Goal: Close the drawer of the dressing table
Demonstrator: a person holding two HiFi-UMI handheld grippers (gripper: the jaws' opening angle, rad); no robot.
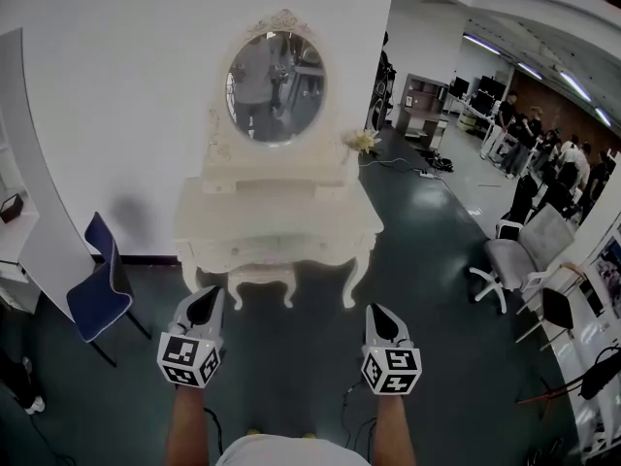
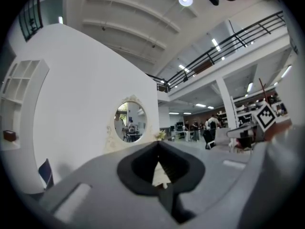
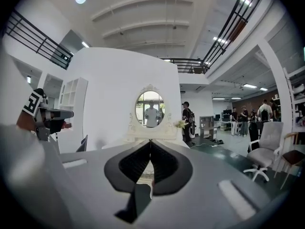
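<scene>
Dressing table [image 1: 277,223], cream-white with carved, curving legs, is standing against a white wall, straight ahead of both claws and well apart from them. Its oval mirror [image 1: 276,87] is rising above the worktop and reflecting a person. A blue chair [image 1: 100,284] is sitting to the left of the table. The drawer [image 1: 275,250] is showing in the front, just under the worktop; how far out it is standing, and what it is holding, cannot be told. A matching stool [image 1: 260,278] is sitting beneath. Pale flowers [image 1: 364,141] are resting at the mirror's right. The left claw [image 1: 206,299] and right claw [image 1: 378,315] are each pressing their jaws together, gripping nothing.
</scene>
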